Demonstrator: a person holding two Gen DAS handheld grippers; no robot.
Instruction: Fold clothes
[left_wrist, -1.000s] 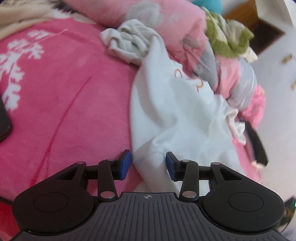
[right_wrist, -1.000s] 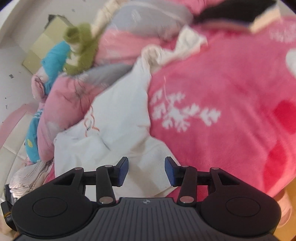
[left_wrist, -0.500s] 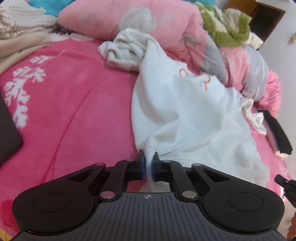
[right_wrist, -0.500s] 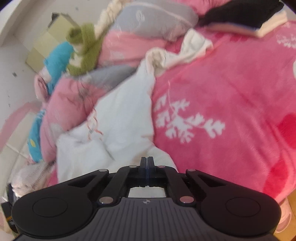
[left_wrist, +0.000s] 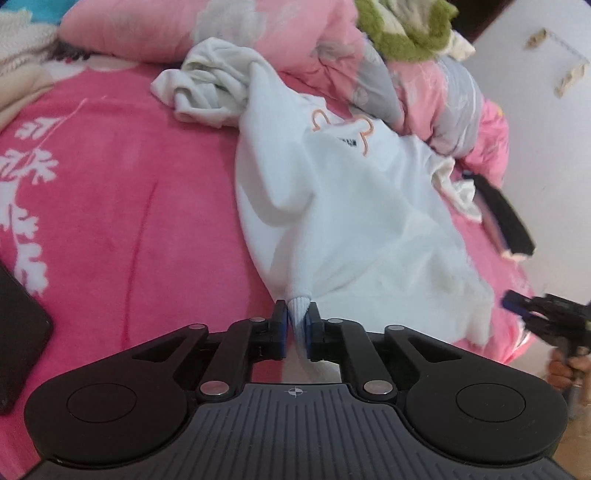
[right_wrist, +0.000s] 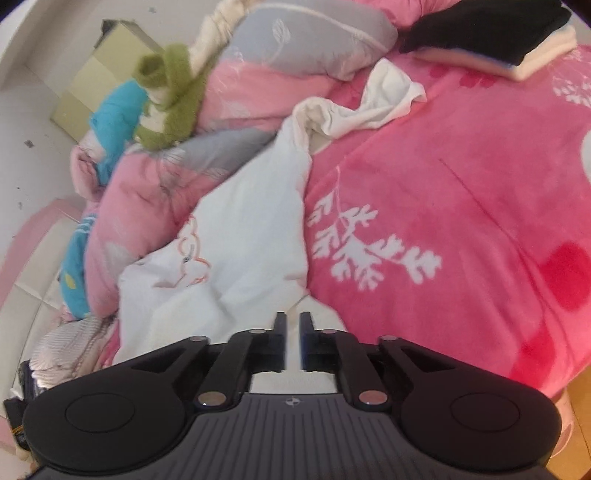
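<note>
A white sweatshirt (left_wrist: 351, 206) with an orange outline print lies spread on the pink blanket (left_wrist: 129, 206). My left gripper (left_wrist: 297, 317) pinches its ribbed hem, and the cloth rises to the pads in a taut cone; the jaws are opening slightly with the hem still pressed between them. In the right wrist view the same sweatshirt (right_wrist: 240, 229) runs up to my right gripper (right_wrist: 293, 328). Its jaws are opening, and white cloth shows through the narrow gap without looking pinched. The right gripper (left_wrist: 521, 306) also shows at the left wrist view's right edge, just off the sweatshirt's corner.
A crumpled pale garment (left_wrist: 207, 88) lies behind the sweatshirt. A pink and grey quilt (left_wrist: 424, 92) with a green fuzzy item (left_wrist: 402, 33) is heaped beyond. A black folded garment (left_wrist: 506, 221) sits right, a dark flat object (left_wrist: 18, 332) left. A cream garment (right_wrist: 369, 103) lies nearby.
Both grippers went from open to closed on the sweatshirt's hem. The left one then rose and pulled the cloth taut. The right jaws have parted again.
</note>
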